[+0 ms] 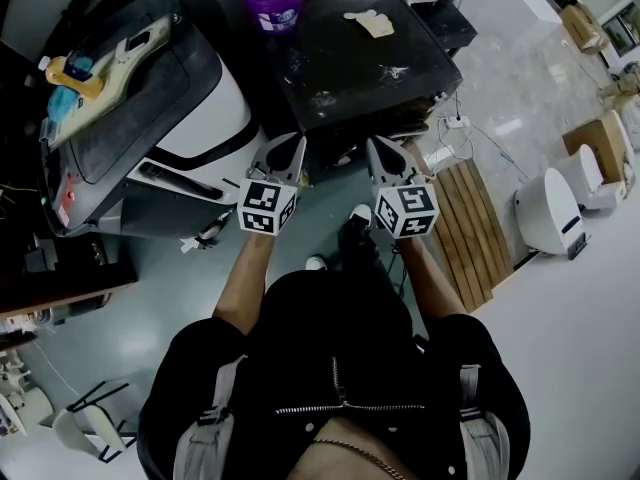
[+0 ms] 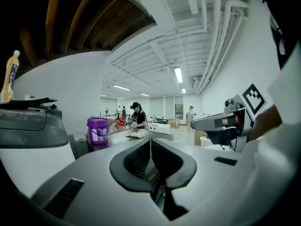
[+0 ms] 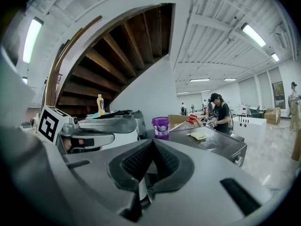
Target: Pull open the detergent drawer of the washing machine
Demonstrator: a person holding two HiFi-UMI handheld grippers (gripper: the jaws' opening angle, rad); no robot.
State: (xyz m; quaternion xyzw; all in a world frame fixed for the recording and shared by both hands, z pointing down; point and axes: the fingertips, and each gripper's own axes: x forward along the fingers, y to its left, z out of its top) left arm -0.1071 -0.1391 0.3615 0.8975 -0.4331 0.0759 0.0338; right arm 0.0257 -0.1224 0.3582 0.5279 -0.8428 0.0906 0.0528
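the washing machine [image 1: 370, 63], a boxy unit with a glossy dark top carrying a purple plastic bucket [image 1: 273, 3] at its far corner, stands just ahead of the left claw [image 1: 283, 150] and right claw [image 1: 385, 153], both pinched shut on nothing, its detergent drawer not discernible.

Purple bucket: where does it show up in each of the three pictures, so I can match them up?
Head view: the purple bucket is at the top edge, left of centre.
Left gripper view: left of centre, at mid height.
Right gripper view: near the centre, slightly below mid height.
Shared landmark: the dark top whose corner it stands on, stretching right of the bucket in the right gripper view.
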